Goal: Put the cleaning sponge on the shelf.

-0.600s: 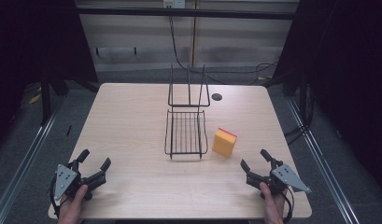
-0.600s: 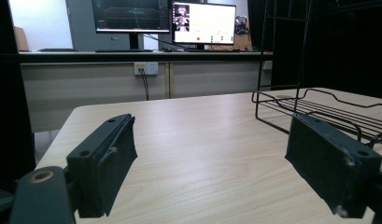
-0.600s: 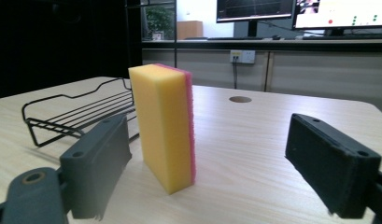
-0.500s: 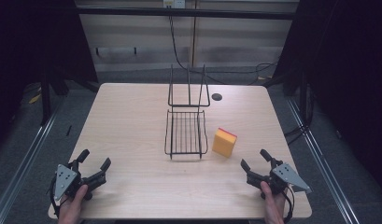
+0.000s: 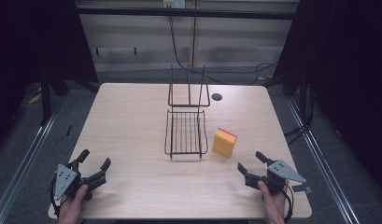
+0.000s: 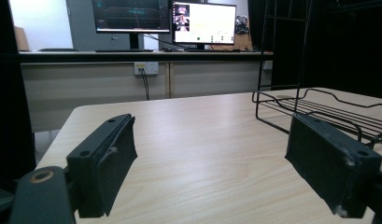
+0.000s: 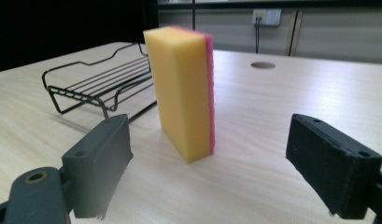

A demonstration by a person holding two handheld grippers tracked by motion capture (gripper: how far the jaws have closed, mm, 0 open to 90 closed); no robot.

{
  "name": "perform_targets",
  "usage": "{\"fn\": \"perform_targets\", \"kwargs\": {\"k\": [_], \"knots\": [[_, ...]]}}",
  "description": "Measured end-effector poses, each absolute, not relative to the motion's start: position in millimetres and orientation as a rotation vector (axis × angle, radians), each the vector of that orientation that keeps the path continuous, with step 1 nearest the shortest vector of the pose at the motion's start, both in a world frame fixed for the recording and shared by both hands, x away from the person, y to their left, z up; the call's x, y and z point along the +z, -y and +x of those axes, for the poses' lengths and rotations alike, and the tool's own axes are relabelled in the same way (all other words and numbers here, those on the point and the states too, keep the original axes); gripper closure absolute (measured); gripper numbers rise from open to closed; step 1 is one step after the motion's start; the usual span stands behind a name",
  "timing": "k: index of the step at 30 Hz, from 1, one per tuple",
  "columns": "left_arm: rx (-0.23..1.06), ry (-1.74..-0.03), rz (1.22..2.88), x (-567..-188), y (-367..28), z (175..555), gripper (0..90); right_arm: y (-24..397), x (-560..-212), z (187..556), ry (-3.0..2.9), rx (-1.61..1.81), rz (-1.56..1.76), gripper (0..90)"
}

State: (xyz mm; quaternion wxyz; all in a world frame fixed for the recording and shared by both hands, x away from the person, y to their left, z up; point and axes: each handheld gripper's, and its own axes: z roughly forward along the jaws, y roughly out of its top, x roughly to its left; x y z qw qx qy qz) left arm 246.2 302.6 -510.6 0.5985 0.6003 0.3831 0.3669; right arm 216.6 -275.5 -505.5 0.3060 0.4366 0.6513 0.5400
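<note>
While both hands rest at the near edge of the table, little change is seen against the earlier high view: each gripper is found in the same spot, and nothing on the table has been shifted.

At the near left corner, the left gripper is held low over the wood with its jaws spread wide and nothing between them; in the left gripper view the two black pads are seen well apart, with bare tabletop between them. At the near right corner, the right gripper is likewise held with its jaws wide apart, and no object is gripped. In the right gripper view the sponge is framed between the two open jaws but stands farther off, clear of both pads.

Just beyond the right gripper, the sponge is stood upright on its edge on the table, its yellow face turned toward the gripper and its pink layer at the back. Just beside it, to its left, a black wire rack is set at the middle of the table, its flat grid lying on the wood and its tall back frame raised at the far end. Farther back, a round cable hole is seen in the tabletop.
</note>
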Motion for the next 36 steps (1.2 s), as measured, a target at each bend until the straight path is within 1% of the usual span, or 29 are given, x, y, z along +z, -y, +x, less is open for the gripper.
{"fn": "perform_targets", "kwargs": {"k": [5, 15, 19, 20, 22, 23, 26, 27, 28, 29, 30, 31, 32, 33, 36], "knots": [[0.851, -0.888, 1.393, -511, -303, 246, 15.6, 275, -503, 218, -1.785, 1.367, 1.183, 14.5], [0.852, -0.889, 1.393, -511, -303, 246, 15.7, 275, -494, 224, -1.817, 1.439, 1.138, 19.9], [0.851, -0.888, 1.393, -511, -303, 246, 15.7, 274, -491, 226, -1.832, 1.451, 1.131, 19.3], [0.853, -0.888, 1.393, -511, -303, 246, 15.6, 273, -491, 229, -1.854, 1.435, 1.125, 13.7], [0.851, -0.889, 1.392, -511, -303, 246, 15.6, 271, -490, 230, -1.852, 1.421, 1.129, 12.5], [0.851, -0.889, 1.393, -511, -303, 246, 15.6, 271, -490, 232, -1.855, 1.432, 1.123, 14.4], [0.851, -0.889, 1.392, -511, -303, 246, 15.6, 267, -489, 239, -1.89, 1.441, 1.116, 13.6], [0.851, -0.889, 1.393, -511, -303, 246, 15.6, 267, -489, 241, -1.892, 1.442, 1.107, 15.5], [0.851, -0.889, 1.393, -511, -303, 246, 15.6, 267, -489, 241, -1.892, 1.442, 1.107, 15.5], [0.851, -0.889, 1.392, -511, -303, 246, 15.6, 266, -488, 243, -1.89, 1.448, 1.094, 21.6], [0.851, -0.889, 1.392, -511, -303, 246, 15.6, 266, -488, 243, -1.89, 1.448, 1.094, 21.6], [0.851, -0.888, 1.392, -511, -303, 246, 15.7, 265, -486, 245, -1.895, 1.439, 1.089, 24.6], [0.851, -0.888, 1.392, -511, -303, 246, 15.7, 265, -486, 245, -1.895, 1.439, 1.089, 24.6], [0.851, -0.888, 1.392, -511, -303, 246, 15.6, 265, -485, 247, -1.906, 1.446, 1.083, 29.6], [0.851, -0.888, 1.393, -511, -303, 246, 15.6, 268, -484, 250, -1.895, 1.484, 1.078, 29.8]]}}
